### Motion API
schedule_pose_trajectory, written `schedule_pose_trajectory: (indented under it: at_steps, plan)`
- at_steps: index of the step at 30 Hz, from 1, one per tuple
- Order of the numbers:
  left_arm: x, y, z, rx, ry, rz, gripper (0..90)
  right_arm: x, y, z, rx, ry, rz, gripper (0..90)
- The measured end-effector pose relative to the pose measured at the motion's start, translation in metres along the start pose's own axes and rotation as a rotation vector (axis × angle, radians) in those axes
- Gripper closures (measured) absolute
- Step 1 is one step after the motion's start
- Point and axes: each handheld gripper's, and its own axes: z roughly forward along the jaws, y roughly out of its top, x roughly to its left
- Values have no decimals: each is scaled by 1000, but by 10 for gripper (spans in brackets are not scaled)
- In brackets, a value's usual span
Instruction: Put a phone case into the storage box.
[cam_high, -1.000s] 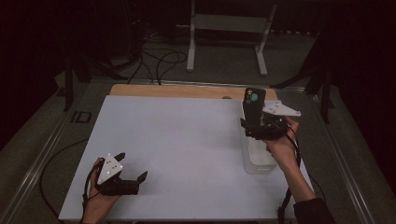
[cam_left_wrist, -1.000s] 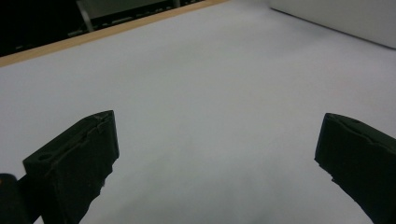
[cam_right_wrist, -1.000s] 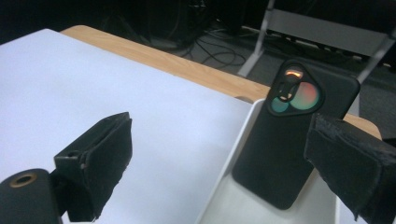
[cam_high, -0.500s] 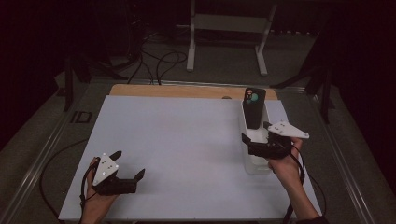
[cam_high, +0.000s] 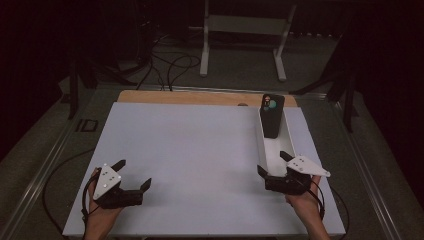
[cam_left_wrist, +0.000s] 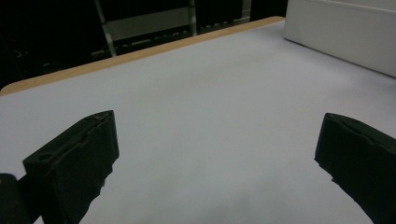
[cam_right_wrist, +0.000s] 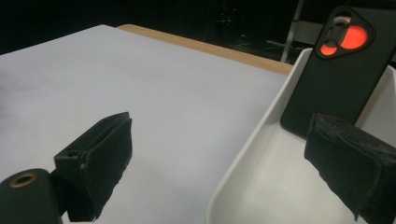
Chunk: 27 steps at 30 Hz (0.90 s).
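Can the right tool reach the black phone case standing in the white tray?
Probably yes. The right tool is open at the tray's near end, and nothing lies between it and the phone case.

The high camera hangs above the person's edge of the surface (cam_high: 200, 150), looking forward and down across its full width to the dark floor beyond. Each claw camera sits low and close, looking along its own jaws. The right one faces the tray (cam_right_wrist: 261, 154) and phone (cam_right_wrist: 336, 70); the left one catches that tray's wall (cam_left_wrist: 341, 32), and the high view takes in both things.
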Motion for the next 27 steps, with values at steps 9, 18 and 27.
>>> schedule_pose_trajectory:
  at_steps: [9, 18, 27]
  plan:
    - [0, 1, -2, -12, 8, 2, 1, 0, -18, -11, -50, 22, 20, 78]
    - [-1, 1, -3, -17, 13, 10, 1, 3, -29, -15, -68, 5, 20, 78]
    - [-3, 0, -3, -13, 16, 15, 1, 1, -39, -16, -45, 8, 20, 79]
